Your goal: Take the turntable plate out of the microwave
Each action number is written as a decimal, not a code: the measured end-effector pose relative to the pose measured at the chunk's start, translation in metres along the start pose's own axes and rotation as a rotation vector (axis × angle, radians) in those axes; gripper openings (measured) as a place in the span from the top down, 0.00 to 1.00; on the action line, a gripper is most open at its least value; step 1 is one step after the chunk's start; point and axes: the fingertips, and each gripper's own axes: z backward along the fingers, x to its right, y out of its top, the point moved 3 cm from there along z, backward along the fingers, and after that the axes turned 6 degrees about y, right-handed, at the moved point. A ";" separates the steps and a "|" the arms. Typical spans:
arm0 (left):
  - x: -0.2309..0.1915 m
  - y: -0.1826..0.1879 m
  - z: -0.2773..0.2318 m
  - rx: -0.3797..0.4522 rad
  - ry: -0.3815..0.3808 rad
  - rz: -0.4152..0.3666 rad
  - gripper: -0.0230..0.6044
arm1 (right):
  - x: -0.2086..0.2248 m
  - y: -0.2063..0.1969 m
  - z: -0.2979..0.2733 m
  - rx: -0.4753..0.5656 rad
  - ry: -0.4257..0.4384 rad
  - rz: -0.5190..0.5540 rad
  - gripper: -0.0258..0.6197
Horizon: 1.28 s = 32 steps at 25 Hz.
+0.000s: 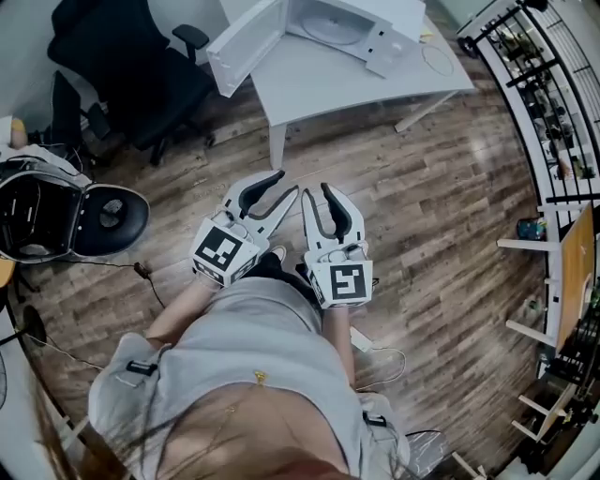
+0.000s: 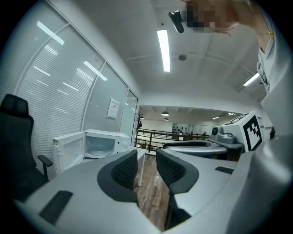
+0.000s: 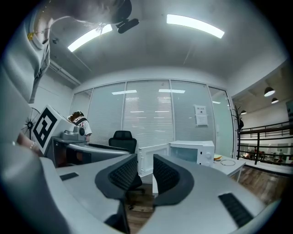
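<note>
- The turntable plate lies flat on the floor of the microwave, not yet touched.
- The microwave stands on a white table; its door is swung wide toward the office chair, so the cavity is open to reach.
- A thin ring lies on the tabletop beside the microwave, near the corner.
- Both grippers are well apart from the table, over bare wooden floor, held close side by side in front of the person.
- The left gripper has its jaws a little apart with nothing between them; only floor and a table leg show through the gap.
- The right gripper stands the same: a narrow gap, no object between the pads.
- Likely risks:
  - The plate looks smooth and probably glass, so a pinch on its rim alone may slip or let it tip.
  - The gaps are narrow; if not widened first, the pads may push the plate back instead of straddling its edge.
  - The open door sticks out on the left, so a gripper swinging in could knock it.
</note>
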 end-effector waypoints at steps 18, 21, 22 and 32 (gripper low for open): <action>-0.041 0.003 -0.098 -0.030 -0.063 0.009 0.76 | 0.072 -0.008 -0.053 -0.009 -0.043 -0.050 0.77; -0.057 0.007 -0.122 -0.031 -0.075 0.020 0.76 | 0.090 -0.004 -0.073 -0.005 -0.056 -0.041 0.77; -0.062 0.008 -0.129 -0.032 -0.080 0.019 0.76 | 0.095 -0.002 -0.079 -0.005 -0.060 -0.040 0.77; -0.112 0.018 -0.190 -0.037 -0.125 0.030 0.76 | 0.143 0.004 -0.140 -0.008 -0.092 -0.028 0.77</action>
